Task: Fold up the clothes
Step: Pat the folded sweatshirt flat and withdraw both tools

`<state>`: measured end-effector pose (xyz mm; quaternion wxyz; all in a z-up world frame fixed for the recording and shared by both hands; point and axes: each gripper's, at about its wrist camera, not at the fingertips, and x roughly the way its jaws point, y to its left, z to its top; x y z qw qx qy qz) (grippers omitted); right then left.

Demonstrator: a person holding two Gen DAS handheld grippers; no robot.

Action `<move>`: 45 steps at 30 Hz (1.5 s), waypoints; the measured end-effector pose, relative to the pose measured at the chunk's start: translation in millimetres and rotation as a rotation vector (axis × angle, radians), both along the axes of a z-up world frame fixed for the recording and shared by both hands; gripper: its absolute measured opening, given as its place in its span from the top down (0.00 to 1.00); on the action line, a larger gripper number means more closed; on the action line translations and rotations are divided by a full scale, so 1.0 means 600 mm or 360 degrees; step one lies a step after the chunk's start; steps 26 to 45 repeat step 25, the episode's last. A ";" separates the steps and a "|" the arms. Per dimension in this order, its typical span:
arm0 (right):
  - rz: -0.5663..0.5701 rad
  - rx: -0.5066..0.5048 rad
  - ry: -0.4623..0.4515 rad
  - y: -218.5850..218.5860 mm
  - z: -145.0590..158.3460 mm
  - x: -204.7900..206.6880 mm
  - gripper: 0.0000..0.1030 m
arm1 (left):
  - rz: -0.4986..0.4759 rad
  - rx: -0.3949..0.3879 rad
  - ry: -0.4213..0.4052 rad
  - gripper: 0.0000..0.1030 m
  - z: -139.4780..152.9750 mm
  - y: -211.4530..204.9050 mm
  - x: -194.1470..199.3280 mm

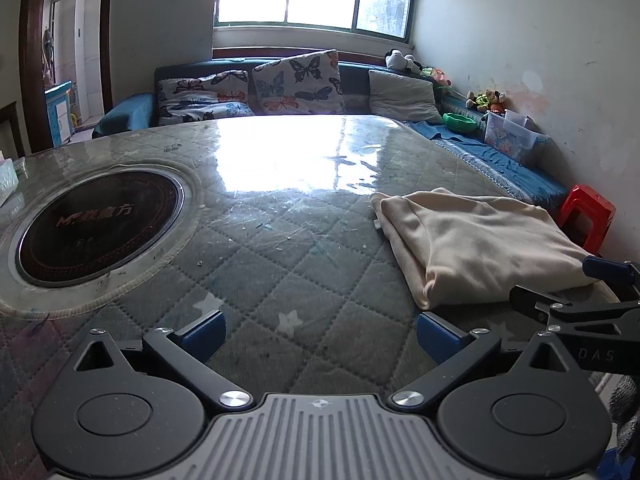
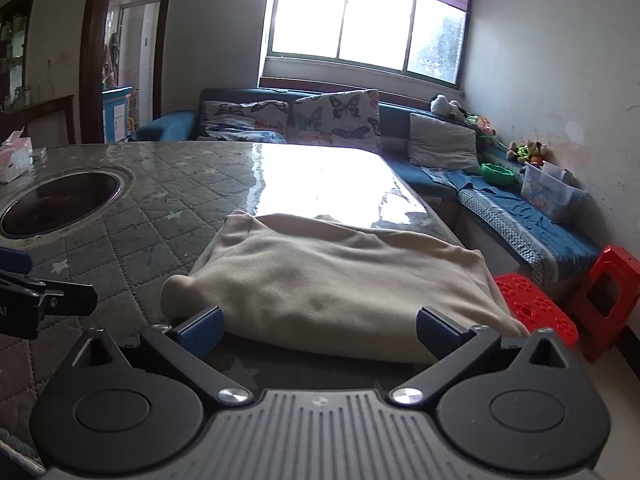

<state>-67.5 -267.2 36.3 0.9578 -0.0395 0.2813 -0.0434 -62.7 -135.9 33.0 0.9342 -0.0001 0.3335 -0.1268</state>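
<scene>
The cream garment (image 2: 340, 276) sits folded near the table's (image 1: 280, 240) right edge, both the left gripper (image 1: 320, 330) and right gripper (image 2: 320, 330) gape wide holding nothing, so any clumsy nudge could slide it off that slick cover.

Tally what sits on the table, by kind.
Folded cream garment: 1
Tissue box: 1
Built-in round cooktop: 1
Total: 3

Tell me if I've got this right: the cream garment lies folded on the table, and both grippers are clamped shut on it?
Not quite. The cream garment does lie folded on the table, but both the left gripper and the right gripper are open and holding nothing, as each wrist view shows.
</scene>
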 end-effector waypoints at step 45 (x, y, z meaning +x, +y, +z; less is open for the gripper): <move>-0.0086 0.0094 0.0018 0.012 -0.019 -0.056 0.00 | -0.0072 0.0012 -0.0012 0.00 -0.010 -0.020 -0.057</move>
